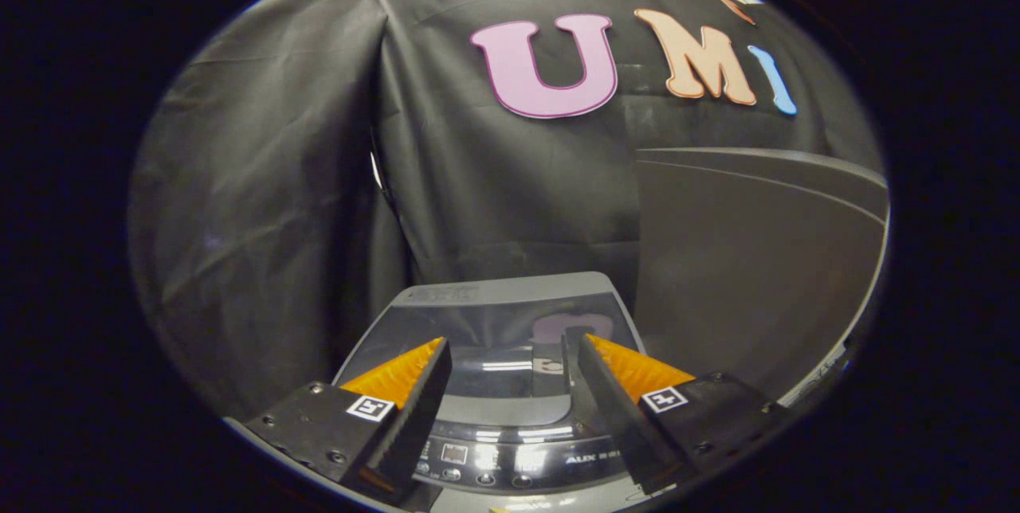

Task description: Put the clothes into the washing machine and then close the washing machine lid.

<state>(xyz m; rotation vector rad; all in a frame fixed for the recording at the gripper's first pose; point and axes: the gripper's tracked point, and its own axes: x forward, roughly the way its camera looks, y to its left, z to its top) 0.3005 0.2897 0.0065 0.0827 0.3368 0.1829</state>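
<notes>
A grey top-loading washing machine [510, 294] stands below and just ahead of my fingers. Its dark glass lid [494, 338] lies flat and shut over the tub, with reflections on it. The curved control panel [498, 457] with small buttons runs along the machine's near edge, between my fingers. My gripper [510, 347] hovers above the lid, open, with nothing between its fingers. No clothes show on the lid or around the machine.
The black cloth wall hangs close behind the machine and folds round on the left. A large grey flat panel [749, 258] with a curved top rises to the right of the machine, close beside my right finger.
</notes>
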